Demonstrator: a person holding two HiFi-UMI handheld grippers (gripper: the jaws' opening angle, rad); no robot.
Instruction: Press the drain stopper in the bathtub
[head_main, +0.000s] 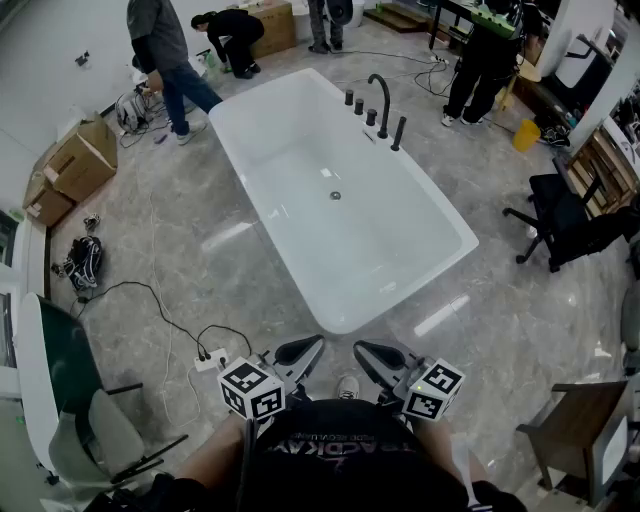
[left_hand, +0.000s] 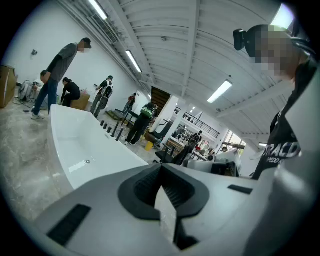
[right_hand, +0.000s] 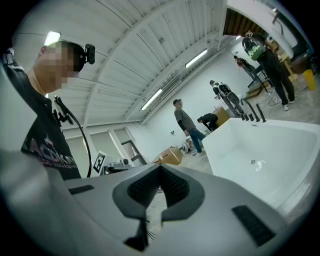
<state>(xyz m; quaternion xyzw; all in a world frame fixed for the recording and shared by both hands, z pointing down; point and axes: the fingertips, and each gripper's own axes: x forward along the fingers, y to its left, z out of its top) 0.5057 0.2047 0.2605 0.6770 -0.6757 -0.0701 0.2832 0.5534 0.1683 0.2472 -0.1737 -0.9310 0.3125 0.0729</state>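
Observation:
The white bathtub (head_main: 300, 110) stands in the middle of the grey marble floor, with the small round metal drain stopper (head_main: 335, 195) on its bottom. The stopper also shows in the left gripper view (left_hand: 88, 161) and the right gripper view (right_hand: 253, 161). A black faucet set (head_main: 381, 103) stands on the tub's right rim. My left gripper (head_main: 303, 350) and right gripper (head_main: 374, 354) are held close to my chest, short of the tub's near end. Both are shut with nothing in them (left_hand: 161, 167) (right_hand: 161, 167), and both point away from the tub floor.
Several people stand or crouch beyond the tub (head_main: 165, 55). Cardboard boxes (head_main: 75, 160) and a cable bundle (head_main: 82, 260) lie at the left, and a cord with a power strip (head_main: 208, 360) lies near my feet. A black office chair (head_main: 560, 215) is at the right, a wooden chair (head_main: 585, 430) lower right.

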